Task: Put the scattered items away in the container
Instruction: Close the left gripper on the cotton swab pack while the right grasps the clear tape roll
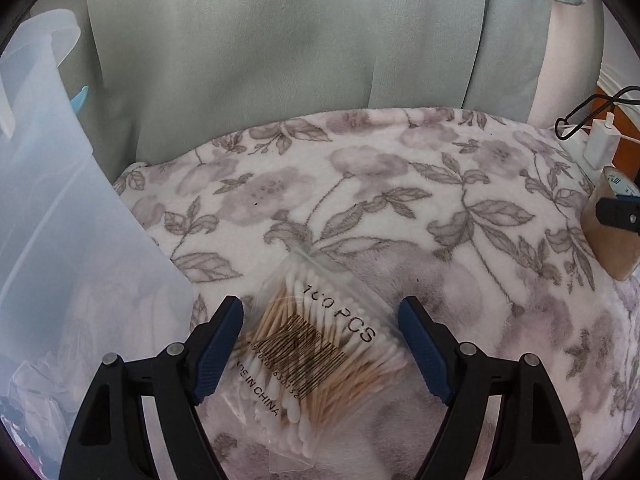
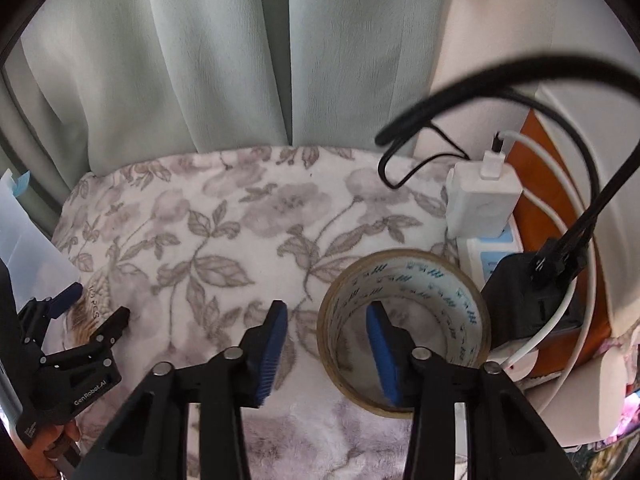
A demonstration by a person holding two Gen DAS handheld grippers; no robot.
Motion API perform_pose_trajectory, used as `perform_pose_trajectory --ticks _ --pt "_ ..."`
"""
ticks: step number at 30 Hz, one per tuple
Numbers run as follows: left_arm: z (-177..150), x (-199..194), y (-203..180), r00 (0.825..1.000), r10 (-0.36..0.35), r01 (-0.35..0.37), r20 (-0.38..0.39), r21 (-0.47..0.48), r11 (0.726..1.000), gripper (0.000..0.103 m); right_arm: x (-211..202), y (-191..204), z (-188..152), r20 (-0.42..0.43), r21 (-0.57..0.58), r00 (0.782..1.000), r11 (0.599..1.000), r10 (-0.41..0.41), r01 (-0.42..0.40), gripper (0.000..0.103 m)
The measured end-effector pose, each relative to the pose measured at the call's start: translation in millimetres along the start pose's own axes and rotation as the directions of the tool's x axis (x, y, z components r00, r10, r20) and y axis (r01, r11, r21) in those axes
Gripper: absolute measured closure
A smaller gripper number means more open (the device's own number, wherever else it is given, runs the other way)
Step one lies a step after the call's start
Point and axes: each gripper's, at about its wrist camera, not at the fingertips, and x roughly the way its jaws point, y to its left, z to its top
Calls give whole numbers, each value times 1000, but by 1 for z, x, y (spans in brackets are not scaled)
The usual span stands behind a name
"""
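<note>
On the floral blanket [image 1: 360, 184], two items remain outside the container [image 1: 60, 208], which stands at nine o'clock. Left gripper [image 1: 320, 344] stands wide, straddling the cotton-swab bag [image 1: 316, 356] without contact. Right gripper [image 2: 326, 344] is half-closed astride the tape roll [image 2: 404, 332] wall, one finger inside; pads not yet pressing. Neither item is lifted.
</note>
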Motion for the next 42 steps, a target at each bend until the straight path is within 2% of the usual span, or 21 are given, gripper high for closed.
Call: perform_pose_trajectory --ticks 1,6,14,29,33,42 --pt "-1 -1 0 1000 -4 4 0 -4 1000 25 0 0 -1 -3 -3 1000 1000 -1 1 70" --pt "-4 -5 0 1000 -3 3 5 -9 1000 36 -6 -4 -6 -13 11 1000 1000 25 -25 90" --pt "-11 -15 2 1000 -3 3 17 -28 1000 46 -27 3 -19 6 27 997 996 80 -80 91" --pt "-39 -63 8 998 -64 62 -13 -91 994 49 -78 15 -63 44 109 981 976 186 -190 94" --pt "-45 -81 8 997 -80 80 6 -94 992 49 -93 14 -74 56 148 972 960 230 -236 94" --pt "-40 -132 13 986 -148 155 82 -100 983 50 -139 16 -92 124 187 955 939 270 -290 94"
